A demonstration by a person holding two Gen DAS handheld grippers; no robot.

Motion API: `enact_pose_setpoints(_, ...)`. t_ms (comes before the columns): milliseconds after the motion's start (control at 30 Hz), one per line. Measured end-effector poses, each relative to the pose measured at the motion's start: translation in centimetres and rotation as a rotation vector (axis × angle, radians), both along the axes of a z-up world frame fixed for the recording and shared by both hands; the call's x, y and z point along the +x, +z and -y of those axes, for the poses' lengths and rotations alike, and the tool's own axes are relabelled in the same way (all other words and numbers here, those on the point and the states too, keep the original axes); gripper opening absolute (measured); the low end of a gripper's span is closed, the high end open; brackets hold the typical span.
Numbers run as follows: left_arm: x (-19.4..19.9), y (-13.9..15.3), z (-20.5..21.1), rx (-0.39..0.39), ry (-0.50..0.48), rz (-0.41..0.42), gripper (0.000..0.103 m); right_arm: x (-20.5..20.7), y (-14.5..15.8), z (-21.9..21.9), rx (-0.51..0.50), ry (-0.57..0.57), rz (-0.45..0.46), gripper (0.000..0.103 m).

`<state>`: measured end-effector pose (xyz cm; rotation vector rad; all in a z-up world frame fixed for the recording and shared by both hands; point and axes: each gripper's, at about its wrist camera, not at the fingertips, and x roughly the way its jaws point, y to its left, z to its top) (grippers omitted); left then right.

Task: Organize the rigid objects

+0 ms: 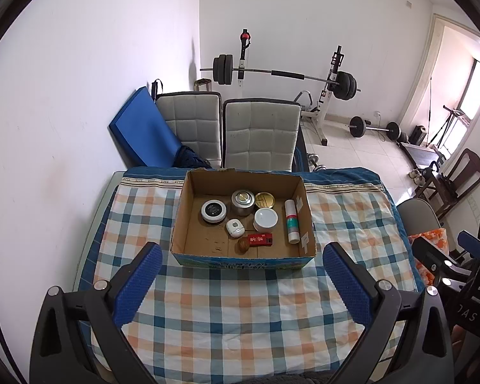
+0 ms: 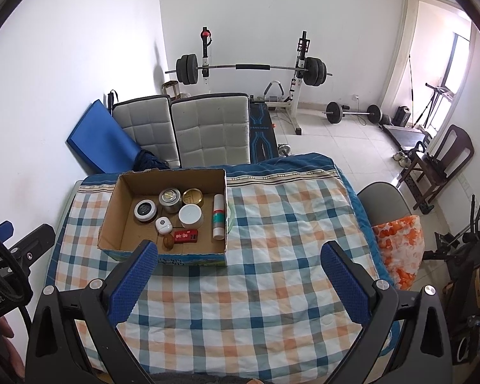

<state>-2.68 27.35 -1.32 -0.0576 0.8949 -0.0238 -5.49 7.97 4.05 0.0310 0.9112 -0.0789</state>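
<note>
A cardboard box sits on the checked tabletop, gathering small jars, a tin, a red packet and what may be a walnut. A white tube lies flat along the box's right wall, long axis running front to back. Left tongs and right tongs hover spread, pinching nothing.

The print on the small red rectangular box inside the brown cardboard box is too small to read. The blue lettering on the cardboard box's near outer wall is blurred in both views. The near edge of the checked-cloth counter is cut off by the frame bottom. The left tongs are cut off at the right wrist view's left edge.
</note>
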Motion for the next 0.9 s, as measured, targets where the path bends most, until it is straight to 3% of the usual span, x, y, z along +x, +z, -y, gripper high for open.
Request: enact_pose_setpoints(900,-0.05,-0.36,0.39,-0.006,0.002,0.001,0.103,0.19,0.33,0.63,-0.001,-0.003,0.010,0.103)
